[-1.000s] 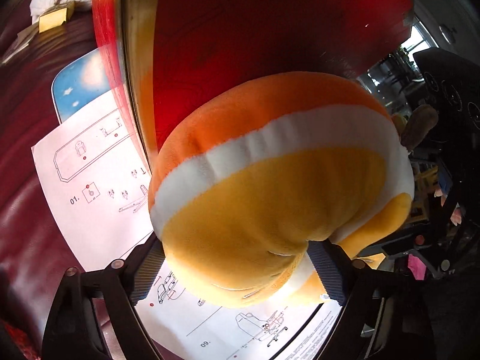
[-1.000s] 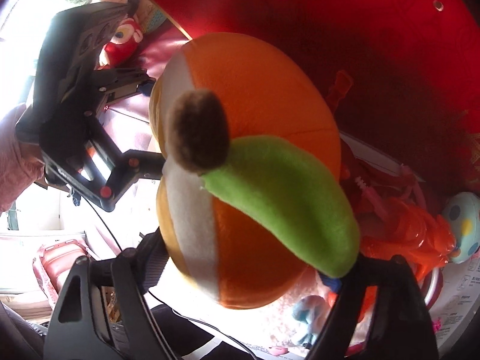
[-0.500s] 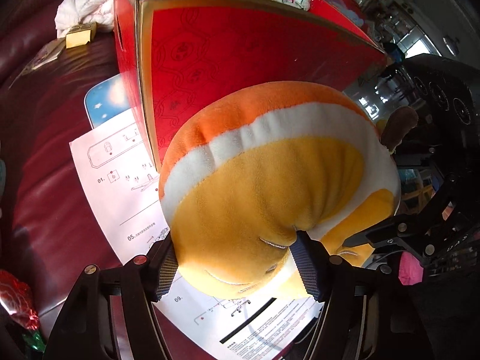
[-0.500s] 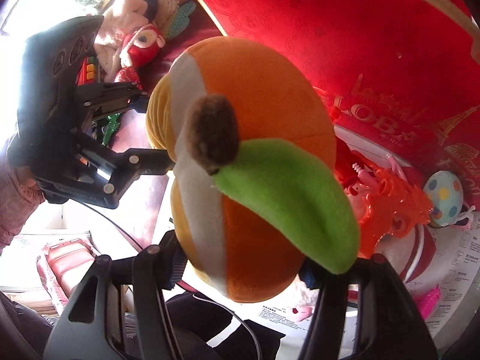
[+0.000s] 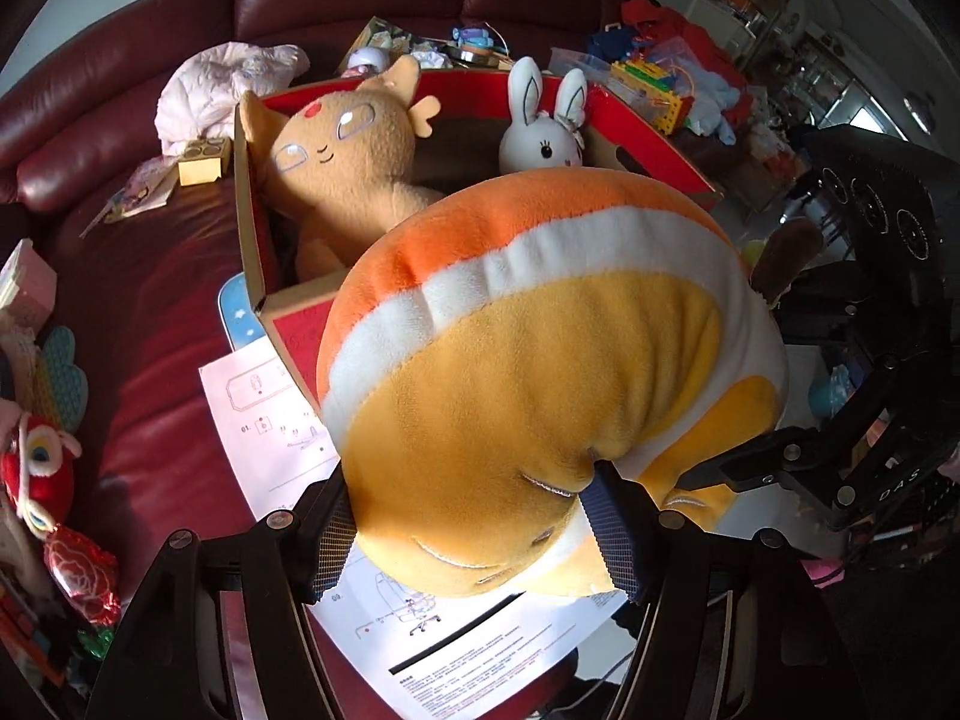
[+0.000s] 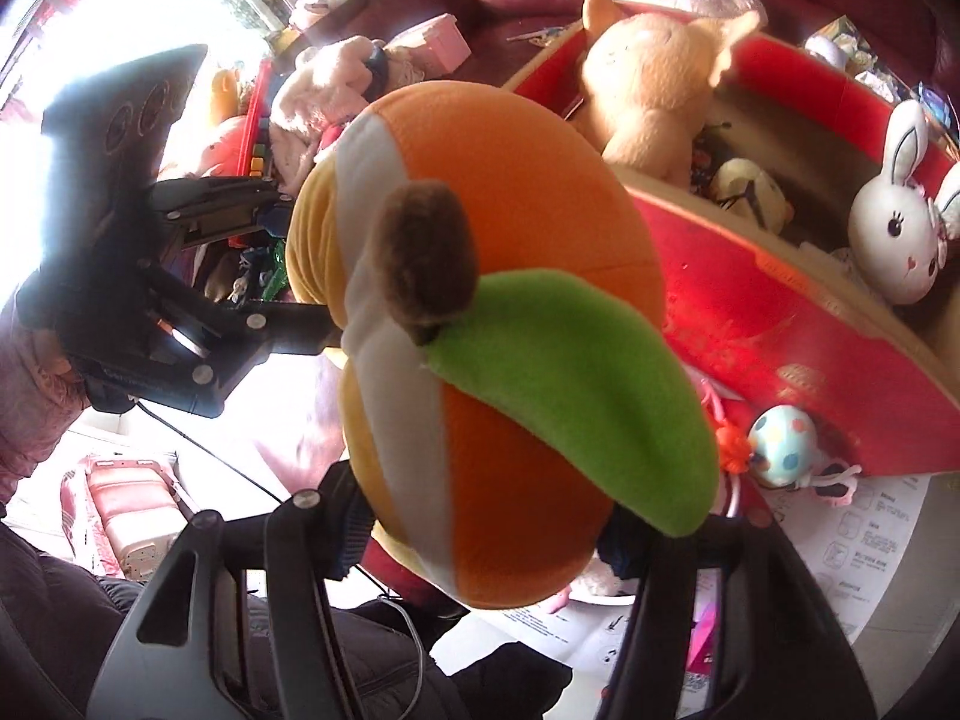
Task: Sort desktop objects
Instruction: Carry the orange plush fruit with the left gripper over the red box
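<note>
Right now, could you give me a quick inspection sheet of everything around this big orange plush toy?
Surface: dark red leather sofa, with printed instruction sheets lying on it.
Job's things: large orange, white and yellow plush fruit with brown stem and green leaf; open red cardboard box holding a tan plush cat and a white plush rabbit.
Clutter: red plush bird, spotted toy egg, white cloth, small yellow block.
Grippers: left gripper and right gripper both clamp the plush fruit.
Cables: thin black cable below the left gripper.
Surroundings: cluttered room, bright window.
</note>
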